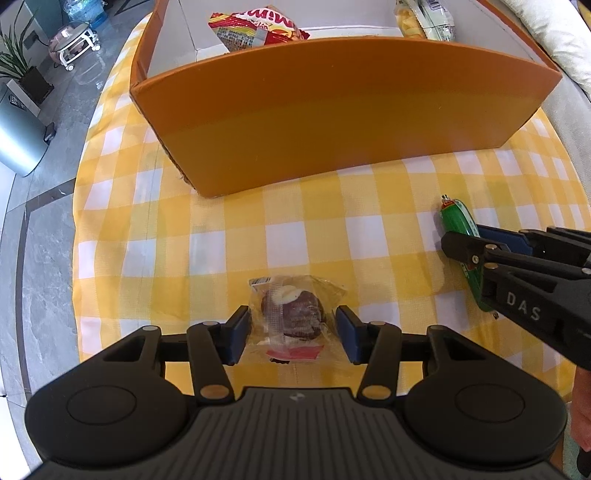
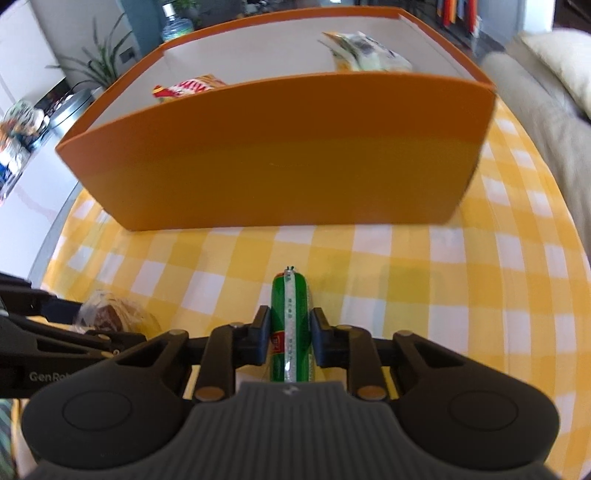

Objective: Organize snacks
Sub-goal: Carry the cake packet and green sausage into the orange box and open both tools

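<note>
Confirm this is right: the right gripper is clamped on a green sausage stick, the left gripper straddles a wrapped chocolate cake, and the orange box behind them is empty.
One thing is wrong: the orange box is not empty. The left wrist view shows a red snack bag and a pale snack bag inside it. The rest holds: the right gripper is clamped on the green sausage stick, and the left gripper straddles the wrapped chocolate cake.

Wrapped cake [image 1: 291, 314] left of sausage [image 1: 460, 225], both before box [image 1: 347, 129].
</note>
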A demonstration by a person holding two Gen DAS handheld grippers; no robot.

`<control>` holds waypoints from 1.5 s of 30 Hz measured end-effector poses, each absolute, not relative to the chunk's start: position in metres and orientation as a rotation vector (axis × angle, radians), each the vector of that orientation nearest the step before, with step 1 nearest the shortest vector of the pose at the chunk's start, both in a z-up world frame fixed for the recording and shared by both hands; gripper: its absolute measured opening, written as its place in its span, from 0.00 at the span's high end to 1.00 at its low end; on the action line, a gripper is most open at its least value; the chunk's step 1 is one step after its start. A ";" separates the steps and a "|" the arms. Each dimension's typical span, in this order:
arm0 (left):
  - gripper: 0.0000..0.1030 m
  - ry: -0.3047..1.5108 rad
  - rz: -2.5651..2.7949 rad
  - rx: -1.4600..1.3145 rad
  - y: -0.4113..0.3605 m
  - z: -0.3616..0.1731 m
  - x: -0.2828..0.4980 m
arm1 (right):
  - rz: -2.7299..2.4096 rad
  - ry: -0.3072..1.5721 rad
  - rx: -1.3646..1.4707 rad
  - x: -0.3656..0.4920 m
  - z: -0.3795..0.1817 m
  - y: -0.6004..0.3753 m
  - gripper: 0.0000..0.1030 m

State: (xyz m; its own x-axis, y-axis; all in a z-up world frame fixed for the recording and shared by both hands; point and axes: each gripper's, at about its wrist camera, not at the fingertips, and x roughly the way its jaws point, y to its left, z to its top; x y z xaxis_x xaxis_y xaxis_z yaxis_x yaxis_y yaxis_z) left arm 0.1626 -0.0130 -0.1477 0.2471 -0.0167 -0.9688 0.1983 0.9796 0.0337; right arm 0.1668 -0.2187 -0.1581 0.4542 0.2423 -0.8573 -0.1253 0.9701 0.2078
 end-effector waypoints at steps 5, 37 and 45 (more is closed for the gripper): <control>0.45 1.303 -0.151 0.151 -0.012 -0.141 0.159 | 0.214 1.083 0.176 0.161 -0.150 -0.225 0.81; 0.45 0.962 -0.277 0.118 -0.035 0.012 0.175 | 0.181 0.848 0.272 0.138 -0.017 -0.278 0.81; 0.45 0.884 -0.282 0.196 -0.048 0.045 0.203 | 0.180 0.769 0.193 0.170 0.020 -0.280 0.81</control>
State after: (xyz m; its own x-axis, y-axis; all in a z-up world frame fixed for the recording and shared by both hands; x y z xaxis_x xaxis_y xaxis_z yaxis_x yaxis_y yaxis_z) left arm 0.2033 -0.0480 0.0449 0.6013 -0.1608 -0.7827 0.3217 0.9454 0.0529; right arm 0.1696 -0.2802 0.0198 0.7051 0.2311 -0.6704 -0.0905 0.9670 0.2381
